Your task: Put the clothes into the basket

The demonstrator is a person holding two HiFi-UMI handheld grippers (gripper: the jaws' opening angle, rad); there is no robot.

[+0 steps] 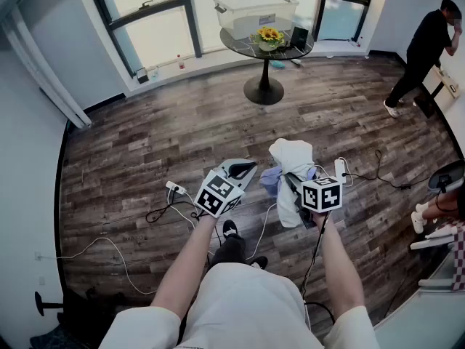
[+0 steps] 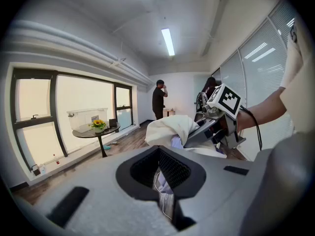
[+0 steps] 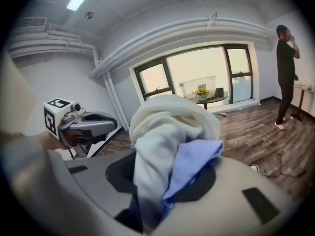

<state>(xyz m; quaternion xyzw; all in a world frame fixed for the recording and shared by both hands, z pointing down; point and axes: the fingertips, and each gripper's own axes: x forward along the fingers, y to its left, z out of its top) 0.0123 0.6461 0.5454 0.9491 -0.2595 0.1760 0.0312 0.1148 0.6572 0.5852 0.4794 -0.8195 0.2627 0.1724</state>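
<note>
My right gripper (image 1: 294, 187) (image 3: 167, 181) is shut on a bundle of clothes (image 1: 292, 158) (image 3: 170, 132), held above the wooden floor. The bundle is a cream garment over a lavender-blue one (image 3: 194, 163), and part of it hangs down below the jaws. My left gripper (image 1: 243, 171) (image 2: 162, 195) is just left of the bundle, pointing at it. Its jaws stand close together with a thin strip of pale lavender cloth (image 2: 161, 183) in the slit. In the left gripper view the right gripper (image 2: 216, 127) and its clothes (image 2: 170, 129) are ahead, apart from my left jaws.
A clear plastic bin (image 1: 254, 11) stands on a round black table (image 1: 247, 46) with sunflowers by the windows. White cables and power strips (image 1: 174, 189) (image 1: 340, 169) lie on the floor near my feet. A person (image 1: 425, 49) stands back right, and someone's legs (image 1: 436, 209) show at the right edge.
</note>
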